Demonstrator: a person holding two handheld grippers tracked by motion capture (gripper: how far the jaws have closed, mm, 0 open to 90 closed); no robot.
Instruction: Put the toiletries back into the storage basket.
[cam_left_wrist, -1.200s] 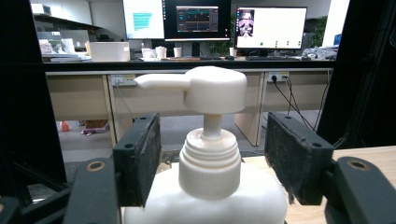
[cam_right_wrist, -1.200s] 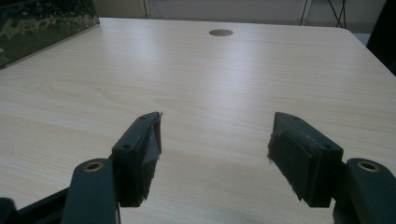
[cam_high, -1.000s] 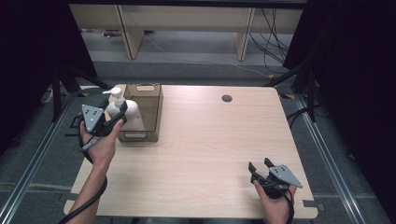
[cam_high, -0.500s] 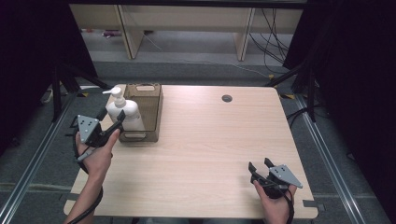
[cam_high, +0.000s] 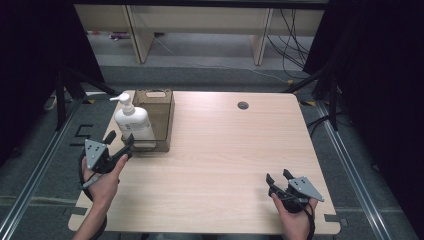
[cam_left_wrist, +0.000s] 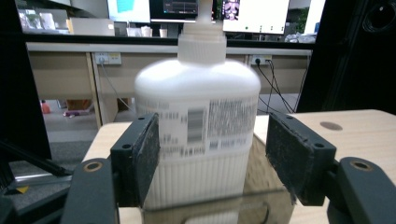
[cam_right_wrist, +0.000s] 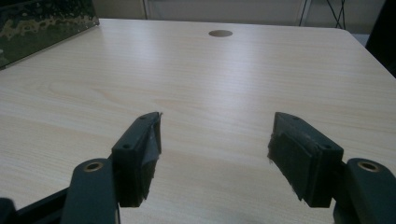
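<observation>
Here, soap bottle (cam_high: 132, 121) upright, pump spout pointing left, left tool (cam_high: 118, 145) open, right tool (cam_high: 279, 178) open

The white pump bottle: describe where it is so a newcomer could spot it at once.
Start at the light wooden table and go to its far left corner, where a brown box stands. The white plastic pump bottle stands upright at that box's left side, facing the open left gripper. It is the only white, pump-topped thing there.
</observation>
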